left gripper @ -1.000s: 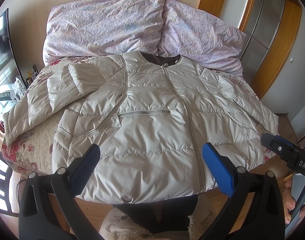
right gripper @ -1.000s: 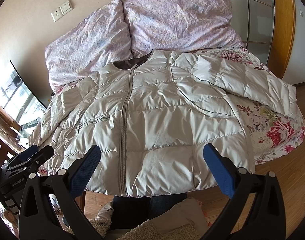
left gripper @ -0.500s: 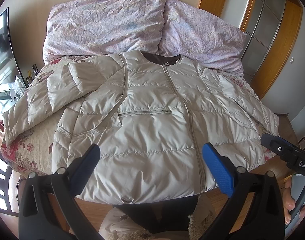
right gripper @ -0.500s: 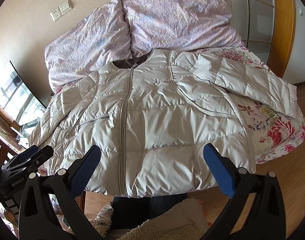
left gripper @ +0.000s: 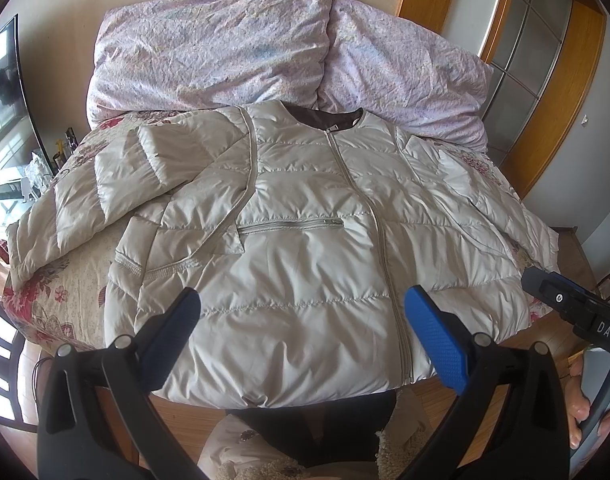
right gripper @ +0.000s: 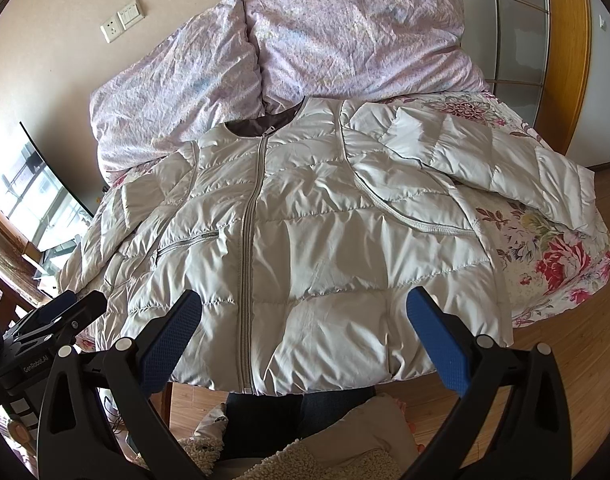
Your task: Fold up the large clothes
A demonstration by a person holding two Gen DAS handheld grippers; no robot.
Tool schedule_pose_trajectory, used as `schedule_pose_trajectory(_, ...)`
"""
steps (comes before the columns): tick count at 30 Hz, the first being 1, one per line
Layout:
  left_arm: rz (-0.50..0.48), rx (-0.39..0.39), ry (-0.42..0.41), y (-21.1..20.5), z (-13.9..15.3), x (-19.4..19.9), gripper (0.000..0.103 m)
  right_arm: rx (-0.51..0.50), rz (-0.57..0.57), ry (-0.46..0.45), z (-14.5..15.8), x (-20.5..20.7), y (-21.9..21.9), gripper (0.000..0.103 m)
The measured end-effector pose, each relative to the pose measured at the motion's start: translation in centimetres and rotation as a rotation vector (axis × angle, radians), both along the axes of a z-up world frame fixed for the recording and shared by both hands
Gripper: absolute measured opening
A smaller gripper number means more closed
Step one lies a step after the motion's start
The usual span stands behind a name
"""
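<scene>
Through my left wrist camera, I am holding my left gripper (left gripper: 301, 336) above the near hem of the jacket (left gripper: 305, 248), with its blue fingers (left gripper: 433, 344) spread wide apart and nothing between them. The jacket is lying front up on the bed (left gripper: 53, 300), zipped down the middle, its dark-lined collar pointing toward the two lilac pillows (left gripper: 225, 48) at the far end. The sleeve (left gripper: 117, 184) on this side is lying bent across the floral bedspread and reaching toward the bed's left edge. The hem is hanging slightly over the near edge of the bed. At the right edge of this view my right gripper (left gripper: 573, 312) is showing as a dark body, with my fingers wrapping its handle below; I cannot tell its jaw setting from here.

Through my right wrist camera, I am holding my right gripper (right gripper: 305, 336) over the same hem, its jaws also wide apart and gripping nothing. The jacket (right gripper: 305, 240) is filling the middle of the bed, and its other sleeve (right gripper: 505, 168) is stretching out to the right across the flowered cover. At lower left, the body of my left gripper (right gripper: 53, 324) is showing beside the jacket's edge.
</scene>
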State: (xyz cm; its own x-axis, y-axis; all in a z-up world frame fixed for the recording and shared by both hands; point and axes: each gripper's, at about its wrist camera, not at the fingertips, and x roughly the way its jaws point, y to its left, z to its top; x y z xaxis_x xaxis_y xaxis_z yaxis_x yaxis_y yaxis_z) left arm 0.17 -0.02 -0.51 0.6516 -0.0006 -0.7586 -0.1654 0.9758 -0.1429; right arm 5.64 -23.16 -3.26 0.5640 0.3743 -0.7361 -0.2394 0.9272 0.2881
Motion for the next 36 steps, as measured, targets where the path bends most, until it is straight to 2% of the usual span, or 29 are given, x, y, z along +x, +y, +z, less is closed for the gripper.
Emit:
schedule_pose_trajectory(27, 0.000, 0.000, 0.001, 0.2, 0.0, -0.1, 0.101, 0.001, -0.004, 0.003, -0.2, 0.0, -0.2, 0.102)
schedule_pose_trajectory(36, 0.004, 0.008, 0.012, 0.6, -0.1, 0.7, 0.101, 0.022, -0.085, 0.011, -1.3, 2.2, -1.8, 0.102)
